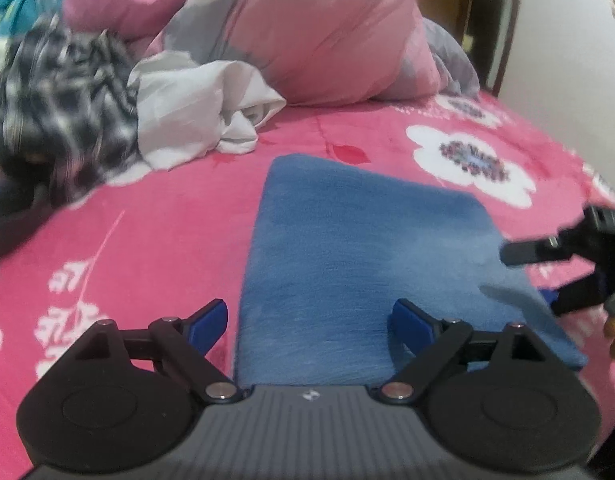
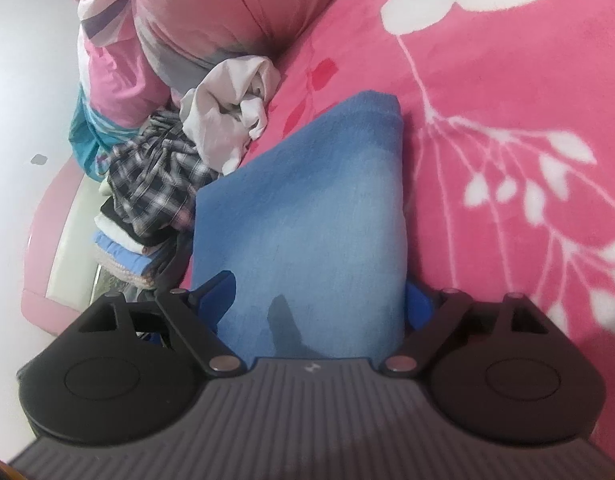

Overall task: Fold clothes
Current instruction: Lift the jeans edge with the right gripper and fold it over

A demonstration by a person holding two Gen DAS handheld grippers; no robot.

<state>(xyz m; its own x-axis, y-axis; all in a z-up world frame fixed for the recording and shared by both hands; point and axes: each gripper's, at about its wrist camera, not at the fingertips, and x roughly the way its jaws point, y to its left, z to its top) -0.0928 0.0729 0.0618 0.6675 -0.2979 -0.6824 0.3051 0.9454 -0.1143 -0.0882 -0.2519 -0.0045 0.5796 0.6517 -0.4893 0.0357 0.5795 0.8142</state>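
The blue garment (image 1: 371, 264) lies flat on the pink flowered bedspread (image 1: 155, 240) as a neat, narrow folded slab, its long edges running from near to far. The left gripper (image 1: 311, 320) hovers over its near end with jaws spread wide, gripping nothing. The right gripper (image 2: 319, 300) sits at the garment's right side, also wide open, and the cloth between its fingers lies loose and unpinched. By my reading, this piece is folded and let go, so the fold itself looks finished.

Far to the left, a crumpled white cloth (image 1: 203, 112) and a checked shirt (image 1: 63, 100) lie heaped against the pink pillows (image 1: 307, 32). The next move likely calls for setting the blue piece aside, then reaching to the heap and pulling one item onto the open bedspread.
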